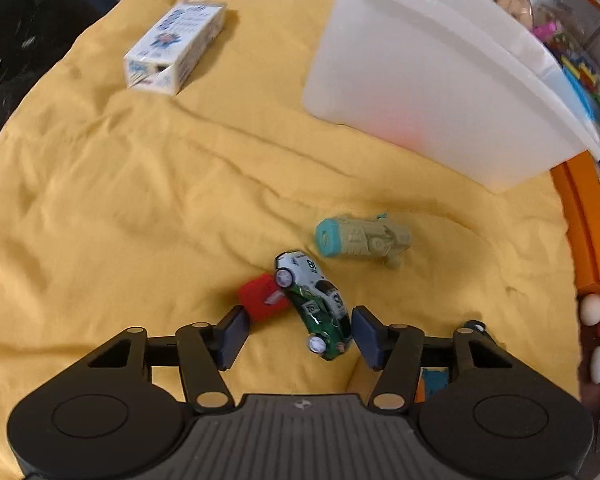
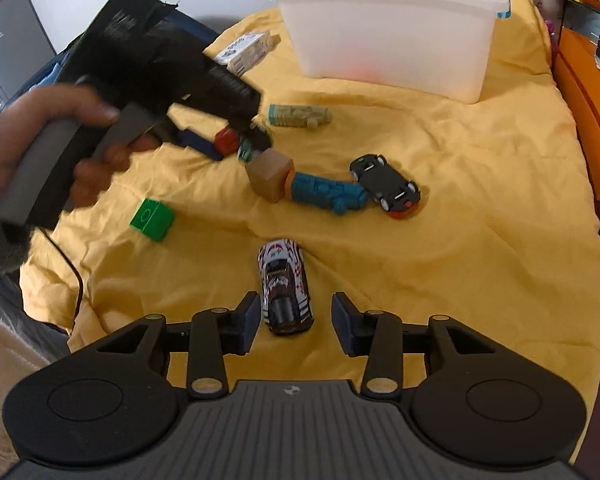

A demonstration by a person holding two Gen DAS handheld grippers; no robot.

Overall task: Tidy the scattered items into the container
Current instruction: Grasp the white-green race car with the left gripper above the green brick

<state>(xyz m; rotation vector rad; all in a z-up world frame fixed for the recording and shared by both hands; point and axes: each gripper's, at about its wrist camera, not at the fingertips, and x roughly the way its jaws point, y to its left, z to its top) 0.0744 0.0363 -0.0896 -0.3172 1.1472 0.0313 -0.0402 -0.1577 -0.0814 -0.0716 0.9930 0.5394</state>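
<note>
Yellow cloth (image 2: 460, 240) spread over the whole work surface, wrinkled, with toys scattered on it and a translucent white storage bin (image 2: 384, 28) with blue handles standing at the far side, upright

Left gripper (image 1: 298, 334) released, fingers spread wide, low over the cloth; green-and-white toy race car (image 1: 314, 304) lying between the pads, close against the right-hand pad, apart from the other; red block (image 1: 262, 298) just beyond the left-hand pad, touching the car's nose end; tan toy figure with a teal end (image 1: 362, 240) on its side a little farther on, near the bin wall; white printed carton (image 1: 176, 46) lying flat, well apart to the far left

Right gripper (image 2: 294, 320) released too, fingers wide apart; white-and-red toy race car (image 2: 285, 286) between them, nearer the left-hand pad, contact not clear; green block (image 2: 153, 219) off to the left; tan cube (image 2: 271, 174) touching a blue toy figure (image 2: 327, 193), and a black toy car (image 2: 386, 186) upside down at that figure's other end
</note>
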